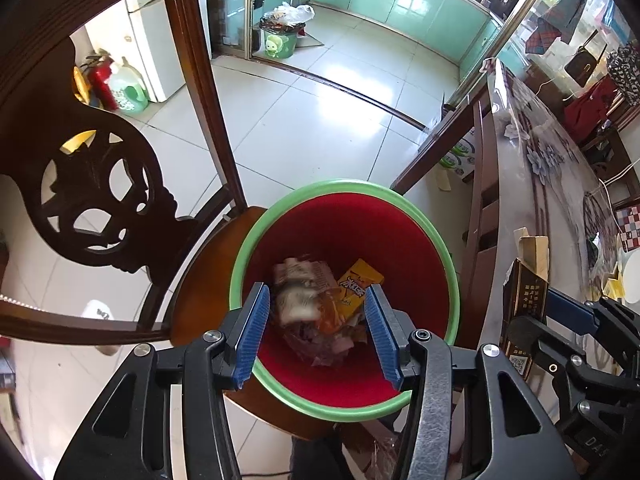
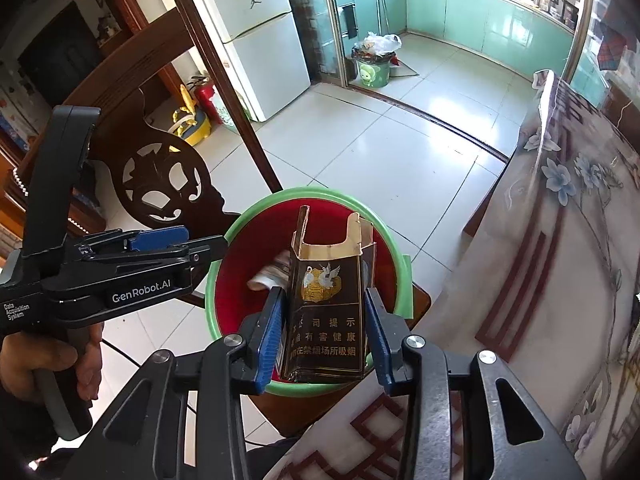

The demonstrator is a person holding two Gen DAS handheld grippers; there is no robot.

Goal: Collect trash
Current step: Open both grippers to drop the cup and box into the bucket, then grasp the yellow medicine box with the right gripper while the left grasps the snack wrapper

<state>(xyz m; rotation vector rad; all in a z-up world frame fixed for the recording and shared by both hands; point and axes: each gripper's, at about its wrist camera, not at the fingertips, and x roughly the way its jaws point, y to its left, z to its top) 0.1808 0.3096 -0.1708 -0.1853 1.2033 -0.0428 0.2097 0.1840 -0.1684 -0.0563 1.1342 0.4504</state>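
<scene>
Right gripper [image 2: 324, 320] clenched on carton [image 2: 326, 316] over bin [image 1: 344, 236]; left gripper [image 1: 316, 320] released, seemingly empty, above wrappers [image 1: 320, 300].

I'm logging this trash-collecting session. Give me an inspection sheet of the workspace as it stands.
Surface: table with a floral cover under clear film, on the right; tiled floor.
Job's things: red bin with a green rim, standing on a wooden chair; wrappers lie inside. Torn brown carton above the bin.
Clutter: more bits at the table's far edge, too blurred to name.
Grippers: right gripper holds the carton between its pads; left gripper open over the bin, empty.
Cables: a white one on the table.
Surroundings: fridge, kitchen cabinets, a second full bin.
</scene>
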